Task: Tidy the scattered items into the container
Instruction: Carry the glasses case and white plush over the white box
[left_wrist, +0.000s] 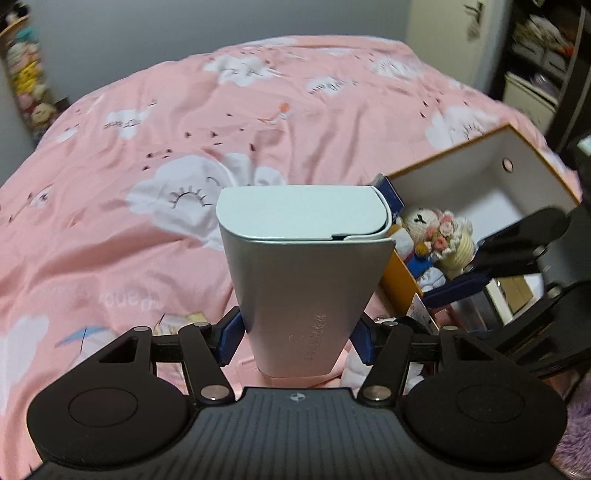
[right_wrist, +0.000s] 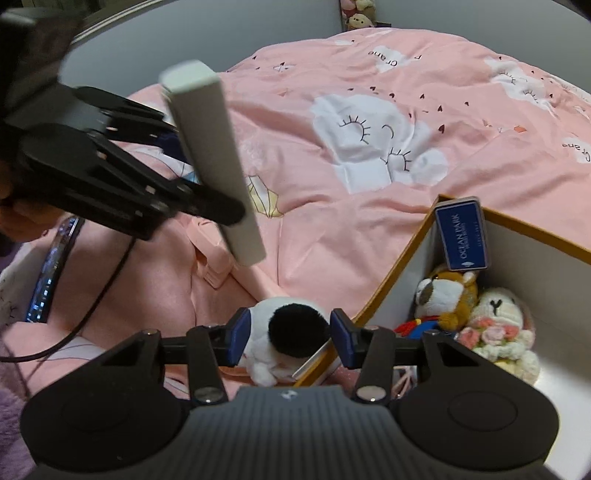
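Soft, even room light is falling on the pink bed cover (left_wrist: 258, 122), so shadows are looking faint. Nothing is glaring much. Both pictures are bending round at the edges, and the corners are going dark. The shelves (left_wrist: 535, 55) at the far right are looking smeared. In the right wrist view, the left tongs (right_wrist: 221, 210) are looking blurry.

A home bedroom: a bed under a pink cloud-print duvet (left_wrist: 258, 122), stuffed toys stacked on a corner shelf (left_wrist: 26, 74), cluttered storage shelves (left_wrist: 543, 48) beside it.
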